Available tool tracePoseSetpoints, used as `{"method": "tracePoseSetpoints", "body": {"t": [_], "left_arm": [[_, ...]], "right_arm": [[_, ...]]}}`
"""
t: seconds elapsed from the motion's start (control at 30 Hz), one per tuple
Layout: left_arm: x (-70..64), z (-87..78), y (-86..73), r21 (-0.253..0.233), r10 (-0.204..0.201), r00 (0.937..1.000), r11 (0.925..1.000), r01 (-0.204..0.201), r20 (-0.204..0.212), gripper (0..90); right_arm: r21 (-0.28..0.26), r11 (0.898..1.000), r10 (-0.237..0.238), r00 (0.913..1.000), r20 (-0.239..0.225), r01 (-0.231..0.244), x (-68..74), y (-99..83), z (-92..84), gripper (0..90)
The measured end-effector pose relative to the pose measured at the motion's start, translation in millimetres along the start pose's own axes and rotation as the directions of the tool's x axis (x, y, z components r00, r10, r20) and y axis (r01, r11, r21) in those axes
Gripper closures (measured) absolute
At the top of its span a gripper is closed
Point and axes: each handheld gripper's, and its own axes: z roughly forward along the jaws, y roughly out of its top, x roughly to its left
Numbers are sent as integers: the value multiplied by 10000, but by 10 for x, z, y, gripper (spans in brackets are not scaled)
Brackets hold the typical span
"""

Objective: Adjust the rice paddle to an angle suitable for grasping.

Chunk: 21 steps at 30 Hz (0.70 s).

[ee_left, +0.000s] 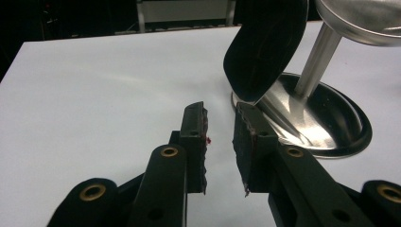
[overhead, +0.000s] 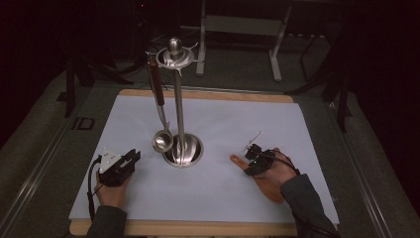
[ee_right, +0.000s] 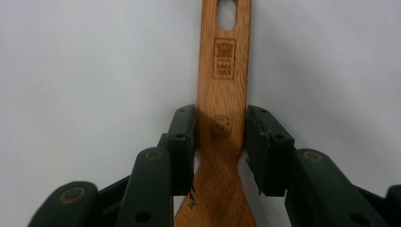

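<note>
The wooden spatula [ee_right: 223, 109] lies flat on the white surface [overhead: 213, 188], near right. The right hand-held gripper [ee_right: 221, 137] has its jaws either side of the handle, about touching, so not a firm grip imo. If it lifts now it could slip or twist out. The left hand-held gripper [ee_left: 220, 142] is half open and empty, near the stand [overhead: 181, 144] with the ladle [overhead: 162, 140].
</note>
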Motion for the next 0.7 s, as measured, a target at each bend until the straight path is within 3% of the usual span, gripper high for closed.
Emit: {"method": "tracePoseSetpoints", "body": {"t": [0.57,0.7], "left_arm": [[-10,10,-3,53,42,10000,10000,-42,69,740],[-9,28,-14,161,58,10000,9999,-59,55,730]], "right_arm": [[1248,9916,-275,9985,-468,332,-71,95,0,647],[1314,9913,19,9984,-571,57,-85,100,0,656]]}}
